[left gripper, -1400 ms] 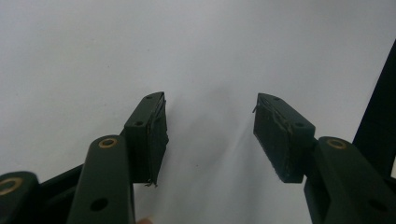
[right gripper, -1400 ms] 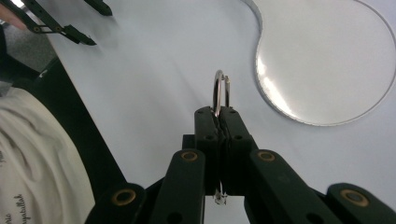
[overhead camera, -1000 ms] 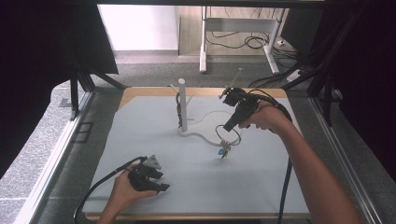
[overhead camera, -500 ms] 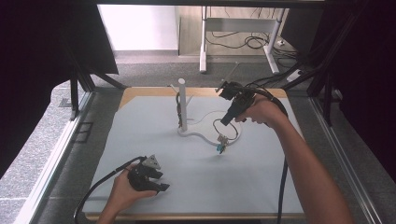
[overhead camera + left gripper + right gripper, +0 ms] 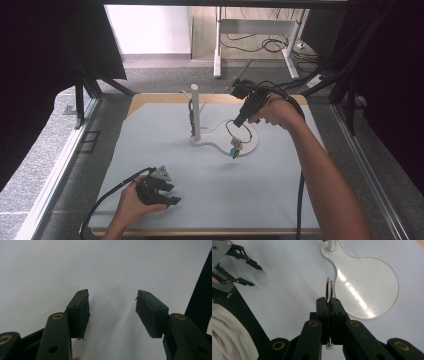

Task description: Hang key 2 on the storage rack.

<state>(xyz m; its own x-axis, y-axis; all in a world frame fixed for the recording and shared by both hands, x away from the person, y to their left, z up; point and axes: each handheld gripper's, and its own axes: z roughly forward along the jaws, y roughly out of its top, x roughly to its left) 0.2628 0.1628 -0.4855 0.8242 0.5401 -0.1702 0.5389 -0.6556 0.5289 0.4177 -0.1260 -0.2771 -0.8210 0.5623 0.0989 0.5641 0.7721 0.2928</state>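
A white stand [image 5: 195, 111] with an upright post rises from a pale rounded base plate [image 5: 216, 138] at the middle of the table. My right gripper [image 5: 238, 122] hangs above the plate, shut on a metal ring [image 5: 328, 288]. A thin loop and a small bunch [image 5: 234, 148] dangle from it over the plate. In the right gripper view the ring stands edge-on above my jaws, at the edge of the clear plate [image 5: 372, 282]. My left gripper [image 5: 170, 194] rests open near the front left edge, with bare table between its pads [image 5: 81, 312].
The white table sheet [image 5: 150, 145] has a wooden border. Something dark hangs on the post's side peg [image 5: 190, 107]. Cables trail from both grippers. Black frame bars [image 5: 80, 95] flank the table. The left gripper [image 5: 244, 272] appears far off in the right gripper view.
My right gripper has lifted a little and drawn back with the ring, so the dangling bunch sits higher over the plate. The left gripper has stayed put.
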